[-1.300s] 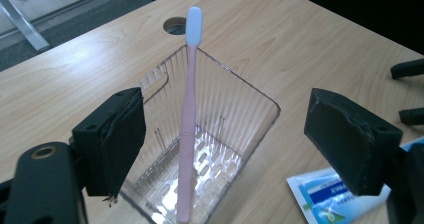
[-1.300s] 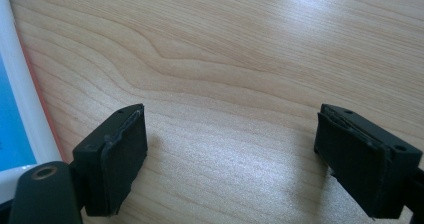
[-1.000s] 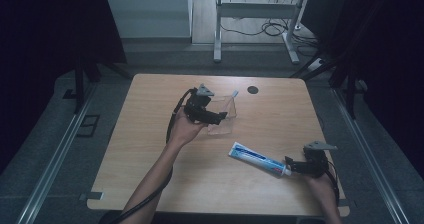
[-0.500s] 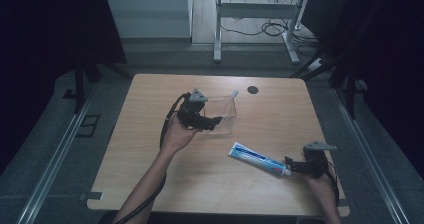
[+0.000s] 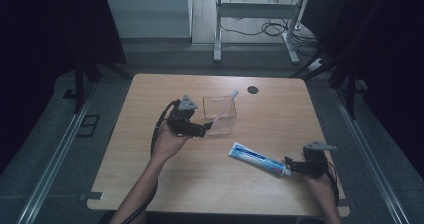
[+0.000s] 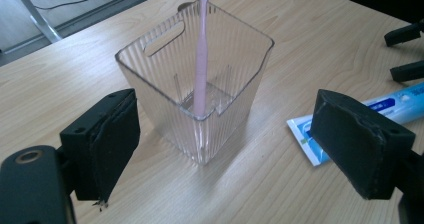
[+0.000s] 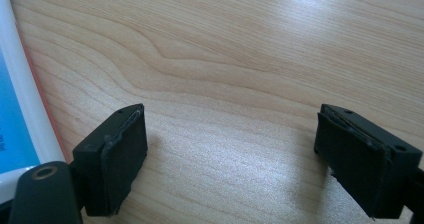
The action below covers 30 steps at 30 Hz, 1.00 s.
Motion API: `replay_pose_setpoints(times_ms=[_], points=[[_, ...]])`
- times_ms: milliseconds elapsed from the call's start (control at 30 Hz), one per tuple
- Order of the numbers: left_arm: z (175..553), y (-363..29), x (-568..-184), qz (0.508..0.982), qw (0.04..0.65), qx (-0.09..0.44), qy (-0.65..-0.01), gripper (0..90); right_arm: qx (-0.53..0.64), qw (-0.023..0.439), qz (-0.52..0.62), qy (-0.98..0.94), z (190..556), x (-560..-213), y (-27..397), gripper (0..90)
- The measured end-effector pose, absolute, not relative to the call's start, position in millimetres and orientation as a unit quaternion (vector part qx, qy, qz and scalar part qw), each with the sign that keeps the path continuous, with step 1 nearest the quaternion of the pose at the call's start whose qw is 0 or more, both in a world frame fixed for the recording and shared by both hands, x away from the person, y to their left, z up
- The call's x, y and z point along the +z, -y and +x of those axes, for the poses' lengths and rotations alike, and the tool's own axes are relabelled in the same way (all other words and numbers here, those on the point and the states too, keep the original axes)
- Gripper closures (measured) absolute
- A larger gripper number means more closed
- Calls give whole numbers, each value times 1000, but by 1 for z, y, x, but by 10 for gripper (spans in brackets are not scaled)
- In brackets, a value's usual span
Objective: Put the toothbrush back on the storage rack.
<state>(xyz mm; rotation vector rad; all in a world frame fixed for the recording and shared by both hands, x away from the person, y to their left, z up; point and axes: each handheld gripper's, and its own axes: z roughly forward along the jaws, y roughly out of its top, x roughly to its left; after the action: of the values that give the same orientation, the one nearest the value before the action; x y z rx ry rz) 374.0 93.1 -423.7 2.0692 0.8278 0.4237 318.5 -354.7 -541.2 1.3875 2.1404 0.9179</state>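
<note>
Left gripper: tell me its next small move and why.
Probably ease the left gripper forward until its jaws flank the clear ribbed cup, then close. The jaws stand wide open just short of the cup, which sits upright between them with the pink toothbrush leaning inside; nothing is gripped yet.

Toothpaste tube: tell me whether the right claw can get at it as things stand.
Probably yes. The right claw is open beside the toothpaste tube, which lies flat on the table, and nothing stands between them. The tube sits outside its jaws, so it must shift sideways.
</note>
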Motion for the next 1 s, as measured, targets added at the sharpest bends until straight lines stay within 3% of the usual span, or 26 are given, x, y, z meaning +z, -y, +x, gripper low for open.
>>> replay_pose_setpoints(times_ms=[1000], points=[[329, -135, -473, 815, 434, 160, -350, 130, 331, 214, 499, -771, 318, -541, 353, 134]])
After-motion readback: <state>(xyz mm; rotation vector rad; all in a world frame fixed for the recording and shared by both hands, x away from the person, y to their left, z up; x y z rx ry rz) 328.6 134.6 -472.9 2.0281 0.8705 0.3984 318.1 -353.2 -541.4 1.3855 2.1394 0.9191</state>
